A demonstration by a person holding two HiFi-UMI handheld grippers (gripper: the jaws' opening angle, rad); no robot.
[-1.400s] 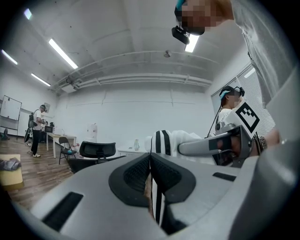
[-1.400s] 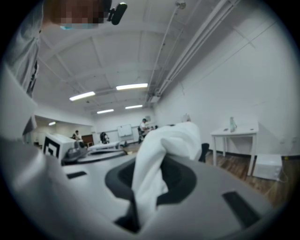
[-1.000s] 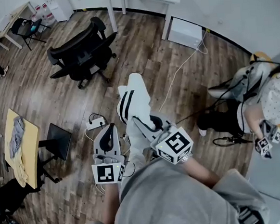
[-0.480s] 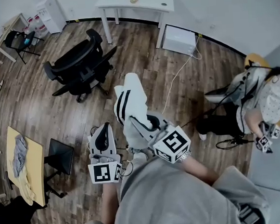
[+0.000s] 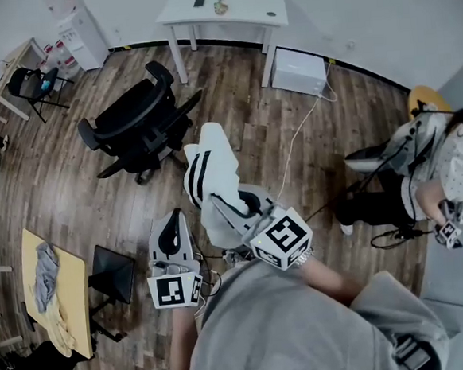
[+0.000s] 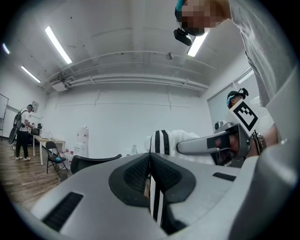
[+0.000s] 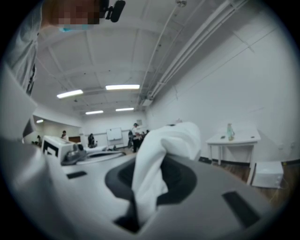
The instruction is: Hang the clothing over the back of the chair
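Wood floor (image 5: 72, 193) with black office chair (image 5: 135, 120) well apart ahead; white striped clothing (image 5: 212, 167) held up before the person — left gripper (image 6: 151, 187) clamped on its striped edge, right gripper (image 7: 145, 197) pinching a white fold — judged soft, light, limp, best gripped at 2 spread edge points.

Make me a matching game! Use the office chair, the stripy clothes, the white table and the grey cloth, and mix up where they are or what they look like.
Things:
1. office chair
2. striped clothing
3. white table
4. grey cloth

Places or states:
A. clamped in the left gripper and the right gripper
B. lying on the small wooden table
C. has a bottle standing on it
D. black, nothing hung on its back

Pairs: 1-D, 2-A, 3-C, 4-B
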